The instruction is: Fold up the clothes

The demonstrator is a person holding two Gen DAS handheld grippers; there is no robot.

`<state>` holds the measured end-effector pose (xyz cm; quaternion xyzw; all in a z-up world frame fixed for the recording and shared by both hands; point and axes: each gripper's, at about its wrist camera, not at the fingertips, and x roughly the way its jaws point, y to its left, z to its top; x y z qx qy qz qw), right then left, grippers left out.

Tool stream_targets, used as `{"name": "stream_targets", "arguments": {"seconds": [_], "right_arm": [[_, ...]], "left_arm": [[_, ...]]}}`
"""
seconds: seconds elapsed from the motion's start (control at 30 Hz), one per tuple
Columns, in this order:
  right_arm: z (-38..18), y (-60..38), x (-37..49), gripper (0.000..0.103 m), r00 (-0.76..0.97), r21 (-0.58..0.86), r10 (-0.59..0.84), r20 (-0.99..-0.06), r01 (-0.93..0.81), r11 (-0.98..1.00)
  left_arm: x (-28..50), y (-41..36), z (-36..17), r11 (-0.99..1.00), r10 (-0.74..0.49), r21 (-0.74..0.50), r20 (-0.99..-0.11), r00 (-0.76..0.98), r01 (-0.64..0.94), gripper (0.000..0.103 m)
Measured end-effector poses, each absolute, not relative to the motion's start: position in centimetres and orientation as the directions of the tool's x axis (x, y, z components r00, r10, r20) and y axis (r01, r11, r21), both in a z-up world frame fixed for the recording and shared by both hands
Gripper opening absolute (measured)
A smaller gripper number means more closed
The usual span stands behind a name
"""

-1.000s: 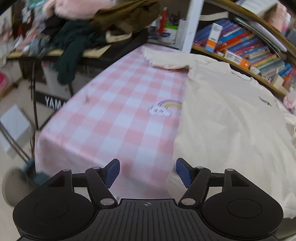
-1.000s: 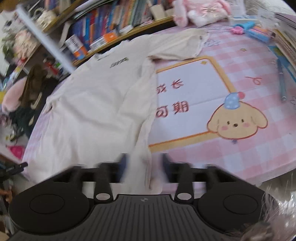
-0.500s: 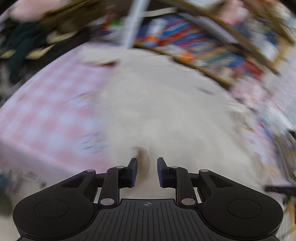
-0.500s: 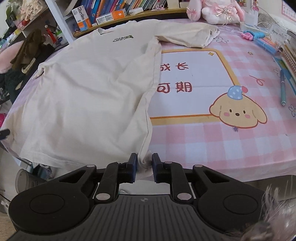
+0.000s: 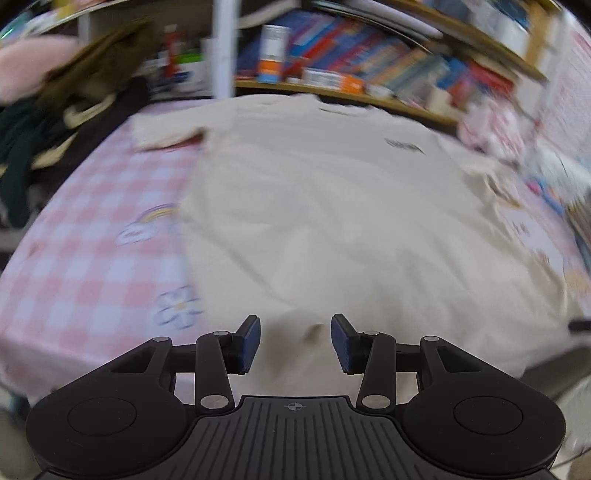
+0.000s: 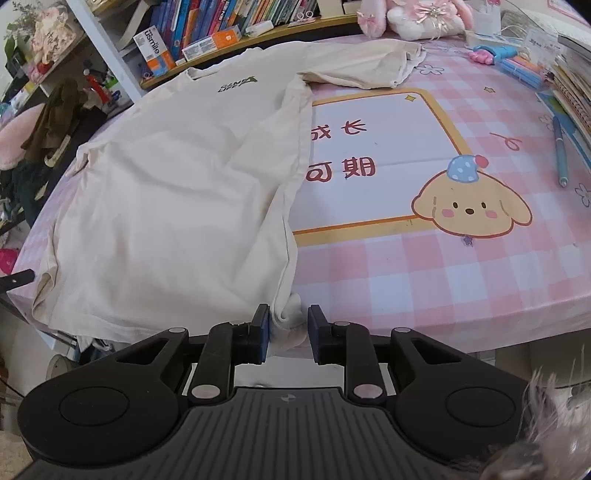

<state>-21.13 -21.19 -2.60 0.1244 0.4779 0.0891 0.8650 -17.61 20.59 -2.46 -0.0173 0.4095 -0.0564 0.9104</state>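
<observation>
Here the desk (image 6: 424, 266), under a pink check cloth, carries a cream shirt (image 6: 177, 184) spread flat, collar far by the bookshelf (image 6: 221, 22), hem at the near edge, so its long axis runs straight away from both grippers. The right gripper (image 6: 286, 326) is narrow, straddling the hem's near right corner without pinching it. The left gripper (image 5: 294, 341) gapes wide and empty just over the near hem.

A cream T-shirt (image 6: 177, 192) lies spread flat on the left of the pink checked bench (image 6: 443, 266). The right gripper (image 6: 286, 332) sits at its near hem corner, fingers (image 6: 261, 332) slightly parted around the bunched fabric.
</observation>
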Motion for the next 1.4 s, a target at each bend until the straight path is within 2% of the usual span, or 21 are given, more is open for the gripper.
{"name": "stream_targets", "arguments": {"seconds": [0.1, 0.13, 0.17, 0.2, 0.33, 0.43, 0.47, 0.53, 0.63, 0.67, 0.73, 0.87, 1.0, 1.3, 1.37, 1.4], "right_arm": [[-2.6, -21.1, -21.1, 0.021, 0.533, 0.305, 0.272, -0.801, -0.027, 0.952], [-2.6, -21.1, -21.1, 0.021, 0.534, 0.306, 0.271, -0.800, -0.024, 0.952], [-2.7, -21.1, -21.0, 0.021, 0.536, 0.307, 0.270, -0.800, -0.023, 0.952], [-2.7, -21.1, -21.0, 0.021, 0.536, 0.306, 0.269, -0.800, -0.022, 0.952], [-2.6, -21.2, -21.0, 0.021, 0.540, 0.303, 0.264, -0.799, -0.018, 0.953], [-2.6, -21.3, -21.0, 0.021, 0.540, 0.312, 0.273, -0.796, -0.020, 0.950], [-2.7, -21.3, -20.9, 0.018, 0.537, 0.314, 0.278, -0.796, -0.024, 0.949], [-2.8, -21.3, -20.8, 0.006, 0.512, 0.360, 0.329, -0.794, -0.041, 0.932], [-1.7, -23.0, -20.7, 0.006, 0.517, 0.526, 0.449, -0.729, 0.003, 0.850], [-0.9, -23.9, -20.7, 0.006, 0.537, 0.546, 0.451, -0.713, 0.023, 0.837], [0.3, -25.3, -20.9, 0.006, 0.569, 0.550, 0.432, -0.700, 0.043, 0.834], [-0.4, -24.8, -20.7, 0.006, 0.493, 0.465, 0.399, -0.773, 0.012, 0.885], [-2.2, -23.9, -21.2, 0.006, 0.473, 0.428, 0.361, -0.803, 0.037, 0.903], [-3.4, -24.4, -20.9, 0.007, 0.481, 0.417, 0.342, -0.807, 0.054, 0.907], [-3.3, -24.4, -20.8, 0.012, 0.480, 0.397, 0.327, -0.814, 0.048, 0.917], [-3.2, -24.5, -20.7, 0.019, 0.480, 0.387, 0.320, -0.817, 0.045, 0.921]], "left_arm": [[-16.8, 19.0, -3.7, 0.996, -0.012, 0.047, -0.764, 0.645, 0.074, 0.041], [-16.9, 19.1, -3.9, 0.997, 0.010, 0.060, -0.763, 0.647, 0.055, 0.026], [-16.9, 19.3, -3.9, 0.997, 0.030, 0.070, -0.760, 0.649, 0.035, 0.004], [-17.4, 20.2, -3.5, 0.999, 0.036, 0.046, -0.748, 0.663, -0.001, 0.004], [-20.7, 26.8, -0.3, 0.955, 0.058, -0.177, -0.678, 0.733, -0.239, 0.004], [-22.7, 31.0, -1.0, 0.908, 0.085, -0.237, -0.705, 0.704, -0.347, 0.004], [-23.3, 32.3, -1.2, 0.890, 0.091, -0.255, -0.714, 0.694, -0.378, 0.004], [-23.3, 32.2, -1.7, 0.878, 0.059, -0.290, -0.724, 0.687, -0.381, 0.004], [-23.3, 32.1, -2.4, 0.857, 0.012, -0.341, -0.737, 0.676, -0.386, 0.004], [-23.3, 32.0, -2.7, 0.851, -0.003, -0.355, -0.740, 0.672, -0.387, 0.004], [-23.0, 31.2, -3.1, 0.869, -0.017, -0.337, -0.752, 0.659, -0.363, 0.004], [-22.9, 31.0, -3.7, 0.876, -0.009, -0.310, -0.776, 0.631, -0.369, 0.004], [-23.0, 31.2, -3.9, 0.884, 0.007, -0.281, -0.792, 0.611, -0.375, 0.005], [-23.3, 31.1, -4.3, 0.898, 0.031, -0.226, -0.823, 0.567, -0.377, 0.009], [-23.5, 31.0, -3.7, 0.903, 0.053, -0.199, -0.827, 0.559, -0.380, 0.015], [-23.7, 31.0, -3.2, 0.907, 0.069, -0.184, -0.822, 0.565, -0.378, 0.017]]}}
